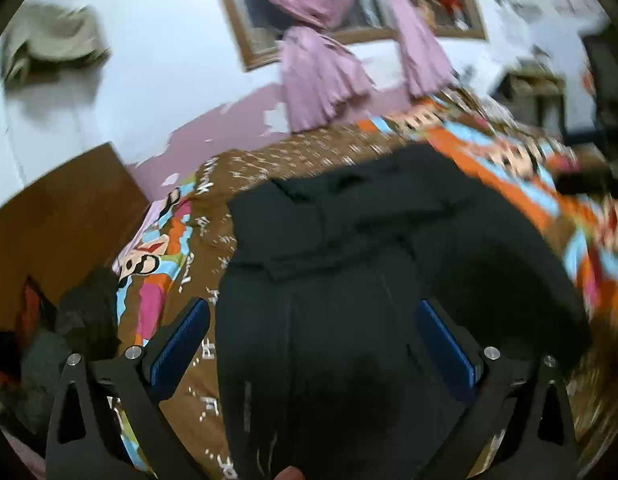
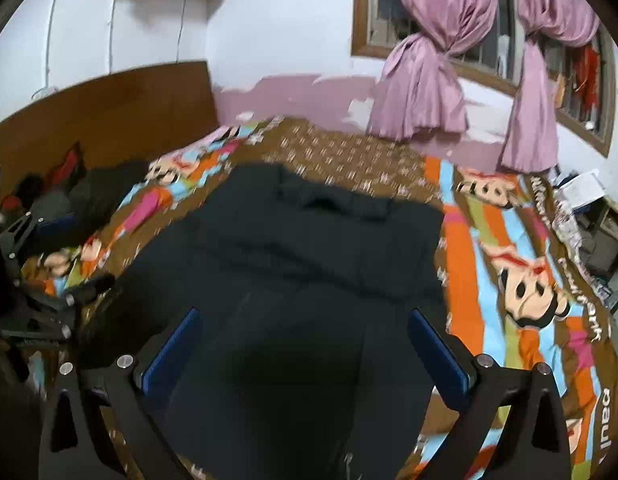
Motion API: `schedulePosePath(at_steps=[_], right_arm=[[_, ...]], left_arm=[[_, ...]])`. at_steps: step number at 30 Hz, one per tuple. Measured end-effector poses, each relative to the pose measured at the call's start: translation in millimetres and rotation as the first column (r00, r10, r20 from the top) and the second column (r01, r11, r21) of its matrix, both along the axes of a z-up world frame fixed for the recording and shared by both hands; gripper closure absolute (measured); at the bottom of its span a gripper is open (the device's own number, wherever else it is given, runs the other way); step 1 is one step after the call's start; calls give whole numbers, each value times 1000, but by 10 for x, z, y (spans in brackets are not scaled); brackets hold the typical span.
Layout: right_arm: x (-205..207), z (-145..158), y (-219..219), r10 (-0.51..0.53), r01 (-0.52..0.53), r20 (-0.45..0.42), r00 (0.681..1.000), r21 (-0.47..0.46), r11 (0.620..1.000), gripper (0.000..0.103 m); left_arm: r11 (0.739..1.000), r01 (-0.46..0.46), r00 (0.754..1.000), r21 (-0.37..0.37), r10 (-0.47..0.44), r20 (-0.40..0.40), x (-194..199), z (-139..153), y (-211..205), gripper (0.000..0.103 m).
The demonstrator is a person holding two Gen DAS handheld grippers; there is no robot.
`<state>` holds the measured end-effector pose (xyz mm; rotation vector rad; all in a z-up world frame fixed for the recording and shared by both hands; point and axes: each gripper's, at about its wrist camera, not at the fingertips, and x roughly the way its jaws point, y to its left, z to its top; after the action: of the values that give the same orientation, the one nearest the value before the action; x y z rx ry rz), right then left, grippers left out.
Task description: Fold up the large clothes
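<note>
A large black garment [image 1: 369, 260] lies spread on the patterned bed cover [image 1: 237, 176]; it also shows in the right wrist view [image 2: 309, 264], its far part folded over. My left gripper [image 1: 313, 320] is open above the garment's near left part, blue pads [image 1: 181, 344] wide apart and empty. My right gripper [image 2: 305, 328] is open above the garment's near right part, pads [image 2: 437, 352] wide apart and empty. The left gripper [image 2: 41, 296] shows at the left edge of the right wrist view.
A wooden headboard [image 2: 109, 112] stands at the left with a pile of dark clothes [image 2: 93, 196] in front of it. Pink curtains [image 2: 449, 64] hang at the window beyond the bed. A cluttered shelf [image 2: 597, 236] stands at the bed's right side.
</note>
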<state>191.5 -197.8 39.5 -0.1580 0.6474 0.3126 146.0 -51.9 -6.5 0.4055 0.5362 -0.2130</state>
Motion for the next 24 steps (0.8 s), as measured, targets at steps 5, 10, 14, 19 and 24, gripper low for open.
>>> schedulePosePath(at_steps=[5,10,14,19,24], right_arm=[[-140,-394,-75,49,-45,-144,988,28,999,0],[-221,-886,-32,53,-64,-295,954,-28,998,0],[-262,-1203,65,72,-108,-378,923,-73,992,0],[-255,-1490,247,103,-191,-447,889,-156,969,0],[-239,-1641,396,133,-254,-470,872,-204,946,0]], left_arm=[[999,38,996,39,-35,-77,-204,-462,66,2],[996,36,993,88,-26,-113,-314,-770,216,2],[993,34,988,110,-16,-155,-378,-996,331,2],[986,60,978,155,-27,-207,-430,-1287,466,2],[978,93,959,189,-37,-280,-437,-1543,527,2]])
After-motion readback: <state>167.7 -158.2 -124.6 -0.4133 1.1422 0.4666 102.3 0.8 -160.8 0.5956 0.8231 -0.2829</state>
